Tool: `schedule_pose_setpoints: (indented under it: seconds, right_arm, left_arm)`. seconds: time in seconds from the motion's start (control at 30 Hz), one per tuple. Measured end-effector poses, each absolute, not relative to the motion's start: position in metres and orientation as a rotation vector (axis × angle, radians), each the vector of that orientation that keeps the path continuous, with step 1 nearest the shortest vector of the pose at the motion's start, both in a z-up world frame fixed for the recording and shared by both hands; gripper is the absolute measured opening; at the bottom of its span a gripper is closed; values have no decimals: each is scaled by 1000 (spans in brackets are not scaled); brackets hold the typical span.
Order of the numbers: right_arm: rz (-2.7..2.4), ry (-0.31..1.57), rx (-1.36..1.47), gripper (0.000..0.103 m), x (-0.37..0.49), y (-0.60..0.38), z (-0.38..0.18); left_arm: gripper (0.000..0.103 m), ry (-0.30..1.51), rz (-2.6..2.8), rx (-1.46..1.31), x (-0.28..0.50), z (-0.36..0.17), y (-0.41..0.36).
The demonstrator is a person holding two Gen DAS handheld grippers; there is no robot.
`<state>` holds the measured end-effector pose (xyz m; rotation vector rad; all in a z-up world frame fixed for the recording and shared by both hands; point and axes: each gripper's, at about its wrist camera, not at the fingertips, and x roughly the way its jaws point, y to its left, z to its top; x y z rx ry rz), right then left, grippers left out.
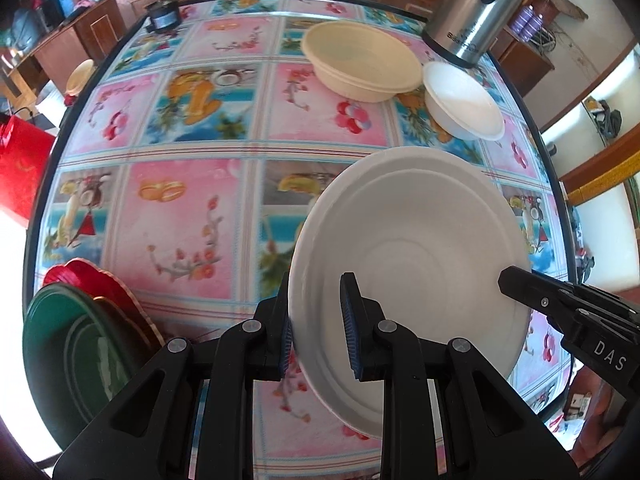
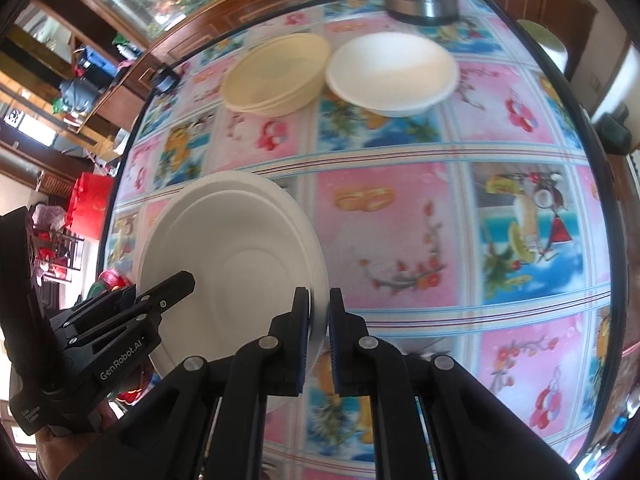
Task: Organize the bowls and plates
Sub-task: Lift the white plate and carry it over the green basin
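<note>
Right now both grippers carry one white plate (image 1: 412, 272) between them, tilted above the table (image 1: 180, 208) near its near edge. The left gripper (image 1: 318, 324) has its fingers clamped on the plate's left rim, one pad under the edge and one inside the dish. The right gripper (image 2: 319, 340) pinches the opposite rim, its fingers nearly together with only the thin edge between them. The plate looks like two nested white plates, though the blur makes that uncertain.

Toward the far edge sit a stack of cream bowls (image 1: 360, 60) and, just beside it, a white bowl (image 1: 464, 100), both close to a steel kettle (image 1: 476, 12). At the near left corner a green plate (image 1: 68, 348) overlaps a red plate (image 1: 92, 276).

The step in hand seems to be the carry: the plate is lifted and awaits a place. I judge the likely goal to be the pile at the near left corner. The next move calls for both hands travelling together, keeping the plate level, then lowering it squarely before either grip lets go.
</note>
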<state>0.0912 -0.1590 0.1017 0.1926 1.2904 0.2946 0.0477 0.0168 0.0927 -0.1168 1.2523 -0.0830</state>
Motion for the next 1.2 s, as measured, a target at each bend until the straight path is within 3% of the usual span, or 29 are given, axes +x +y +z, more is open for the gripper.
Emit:
schedule_pose_setpoints:
  seconds: [1.2]
  right_arm:
    - [609, 1272, -76, 9, 36, 56, 123]
  left_arm:
    - [22, 1162, 219, -327, -62, 120, 221]
